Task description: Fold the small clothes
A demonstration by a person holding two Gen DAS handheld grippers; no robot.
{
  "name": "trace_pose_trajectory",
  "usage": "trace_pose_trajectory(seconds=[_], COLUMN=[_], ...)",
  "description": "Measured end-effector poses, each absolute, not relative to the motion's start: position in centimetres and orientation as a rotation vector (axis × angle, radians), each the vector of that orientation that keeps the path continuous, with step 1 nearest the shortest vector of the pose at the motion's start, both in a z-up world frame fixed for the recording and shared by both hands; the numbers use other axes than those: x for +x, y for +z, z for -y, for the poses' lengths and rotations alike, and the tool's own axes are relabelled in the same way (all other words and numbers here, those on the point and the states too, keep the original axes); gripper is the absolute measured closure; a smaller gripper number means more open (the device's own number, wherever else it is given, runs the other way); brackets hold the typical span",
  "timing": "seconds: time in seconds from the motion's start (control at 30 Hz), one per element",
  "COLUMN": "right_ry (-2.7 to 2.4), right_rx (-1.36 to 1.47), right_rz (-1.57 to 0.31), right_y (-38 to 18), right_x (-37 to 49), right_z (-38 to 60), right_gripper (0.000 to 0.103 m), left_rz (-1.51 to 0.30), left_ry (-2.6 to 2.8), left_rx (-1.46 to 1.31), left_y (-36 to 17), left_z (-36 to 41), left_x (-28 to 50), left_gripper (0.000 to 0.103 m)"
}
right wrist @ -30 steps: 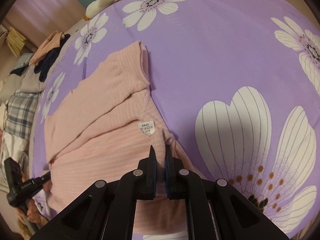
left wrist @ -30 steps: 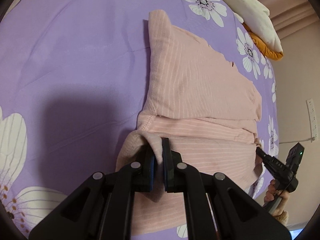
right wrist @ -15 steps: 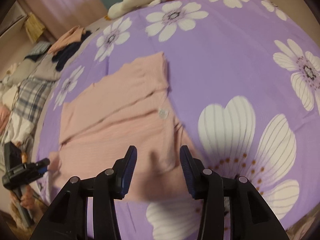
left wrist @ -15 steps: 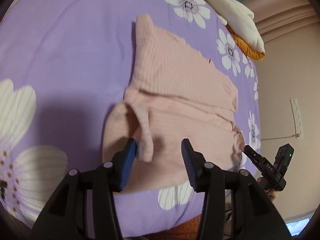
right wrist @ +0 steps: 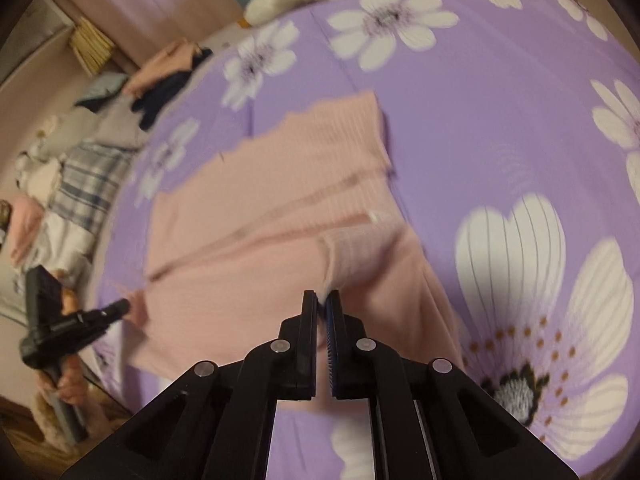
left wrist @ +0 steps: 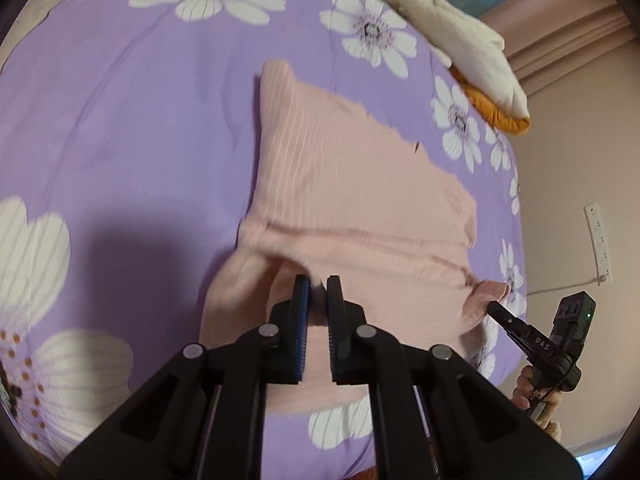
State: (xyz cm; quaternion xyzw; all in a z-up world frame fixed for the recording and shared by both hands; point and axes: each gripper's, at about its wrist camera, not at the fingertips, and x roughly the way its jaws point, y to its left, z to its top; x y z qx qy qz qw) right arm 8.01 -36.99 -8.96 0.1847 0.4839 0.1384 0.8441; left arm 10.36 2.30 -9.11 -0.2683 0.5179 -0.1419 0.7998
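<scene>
**Both claws pinch the near hem of the pink top**

Left claw is pressed together on a raised fold of the pink top, at the near left corner of the garment; a bit of cloth shows between its blue pads. Right claw is likewise clamped on a peak of the same fabric at the near right corner, and the cloth rises in a small ridge up to its tips. In the left wrist view the right claw appears at the garment's far right edge, gripped by a hand, with its tip at a puckered corner of the cloth. In the right wrist view the left claw shows at the left edge in the same way, held by a hand.

The top lies on a bed with a purple cover printed with white flowers. Its far part lies flat, with one layer lapped over another across the middle, and a small white label shows near the right side seam. The near hem is lifted off the cover at both pinched points.

At the far end of the bed lie a cream and orange cushion and, off to the side, a heap of other clothes, among them a plaid piece. The right wrist view is blurred.
</scene>
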Motion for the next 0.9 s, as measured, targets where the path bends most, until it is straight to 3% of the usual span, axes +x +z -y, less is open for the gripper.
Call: trace_pose_trajectory(seconds=[0.27,0.57,0.7,0.83,0.87,0.9], right_ry=[0.275,0.116,0.126,0.119,0.119,0.119], right_rx=[0.521,0.585,0.579,0.505,0.481,0.464], right_rz=[-0.97,-1.031,-1.011,-0.995,-0.996,-1.001], right_y=[-7.8,-11.1,-10.7,-9.4,-9.2,-9.2], right_x=[12.8,16.3,16.1,15.4,15.2,15.2], right_z=[38.1,39.8,40.1,40.4,40.4,40.4], right_gripper=[0.097,0.097,0.097,0.095,0.09,0.084], left_rz=[-1.057,-1.112,-1.117,-1.096,-1.095,-1.093], left_ry=[-0.288,-0.223,-0.232,-0.255,-0.26,-0.26], left_rx=[-0.602,-0.596,-0.52,-0.403,-0.382,-0.349], left_y=[-8.4,-10.7,-9.7,-8.6,-8.6,-8.6], left_z=[-3.4,-4.8,-5.4,-5.8,-5.8,-5.7], left_x=[14.8,18.7,17.2,14.3,13.7,13.0], left_gripper=[0.1,0.099,0.083,0.047,0.038,0.035])
